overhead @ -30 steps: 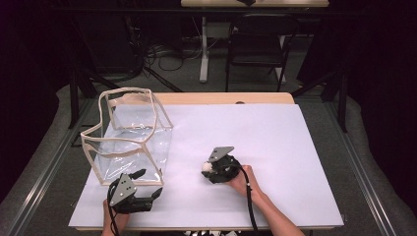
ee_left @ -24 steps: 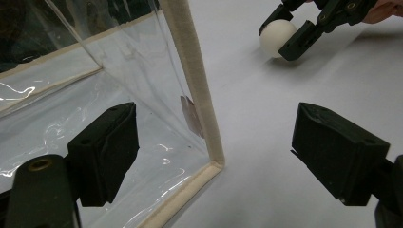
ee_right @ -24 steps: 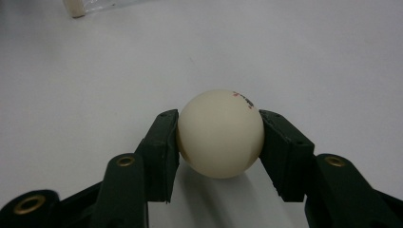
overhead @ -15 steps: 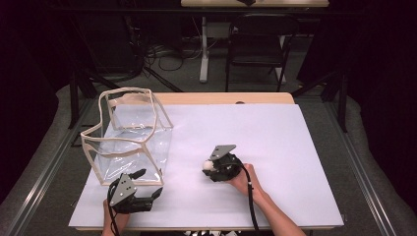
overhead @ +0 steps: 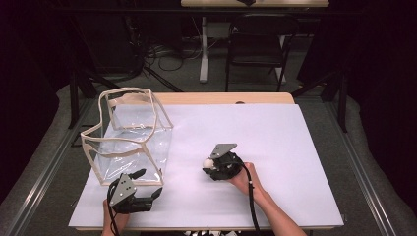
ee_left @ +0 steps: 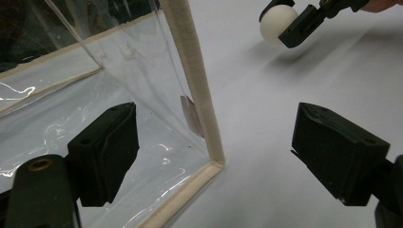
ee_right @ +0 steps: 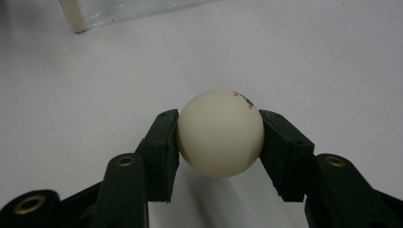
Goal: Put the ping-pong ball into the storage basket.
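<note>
High view: a white sheet [overhead: 275, 147] covers the tabletop, and a clear plastic bag with cream fabric edging [overhead: 129, 132] stands open-topped at the left of it, its frame leaning unevenly. Beyond the table stand a dark folding chair [overhead: 255, 44] and loose cables on the floor [overhead: 162, 54]. The left gripper [overhead: 150, 184] rests low at the near left edge, just beside the bag's near corner; in the left gripper view its jaws stand wide apart with nothing between them, and the bag's vertical edging strip [ee_left: 194, 80] rises between the two jaws, one jaw lying in front of the clear wall and the other over bare sheet. The right gripper [overhead: 209, 167] sits near the middle of the sheet, well apart from the bag, with its jaws closed against both sides of a small white ball [overhead: 209, 163]; the right gripper view shows the ball [ee_right: 220, 133] clamped at its widest part, a red mark on its upper surface, just above the sheet. Compared with the frames from one second and half a second ago, both grippers, the ball and the bag occupy the same positions; no change is noted.
</note>
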The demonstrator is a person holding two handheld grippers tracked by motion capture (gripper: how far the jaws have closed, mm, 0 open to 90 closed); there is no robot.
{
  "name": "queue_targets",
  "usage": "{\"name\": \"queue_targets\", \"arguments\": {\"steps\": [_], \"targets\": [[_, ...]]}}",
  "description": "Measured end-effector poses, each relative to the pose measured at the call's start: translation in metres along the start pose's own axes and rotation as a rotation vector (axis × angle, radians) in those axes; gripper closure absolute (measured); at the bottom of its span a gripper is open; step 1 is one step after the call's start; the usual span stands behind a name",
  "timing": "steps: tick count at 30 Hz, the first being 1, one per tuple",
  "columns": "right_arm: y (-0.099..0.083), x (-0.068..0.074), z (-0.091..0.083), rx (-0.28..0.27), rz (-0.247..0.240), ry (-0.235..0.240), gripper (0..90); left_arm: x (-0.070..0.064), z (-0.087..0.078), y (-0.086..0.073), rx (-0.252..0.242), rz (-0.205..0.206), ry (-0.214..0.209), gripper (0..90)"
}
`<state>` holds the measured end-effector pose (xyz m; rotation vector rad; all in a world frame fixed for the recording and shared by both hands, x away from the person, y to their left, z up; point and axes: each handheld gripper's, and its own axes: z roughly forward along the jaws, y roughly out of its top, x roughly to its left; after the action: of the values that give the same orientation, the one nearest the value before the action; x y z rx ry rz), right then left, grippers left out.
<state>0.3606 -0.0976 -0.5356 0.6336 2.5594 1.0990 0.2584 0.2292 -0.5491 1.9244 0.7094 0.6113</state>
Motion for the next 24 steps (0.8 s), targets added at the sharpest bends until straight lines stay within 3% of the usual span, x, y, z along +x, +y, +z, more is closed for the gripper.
{"name": "queue_targets", "arguments": {"steps": [24], "targets": [[0.01, -0.002, -0.011, -0.018, -0.015, -0.019, 50.4, 0.0, 0.0, 0.0, -0.001, 0.002, 0.0, 16.1]]}}
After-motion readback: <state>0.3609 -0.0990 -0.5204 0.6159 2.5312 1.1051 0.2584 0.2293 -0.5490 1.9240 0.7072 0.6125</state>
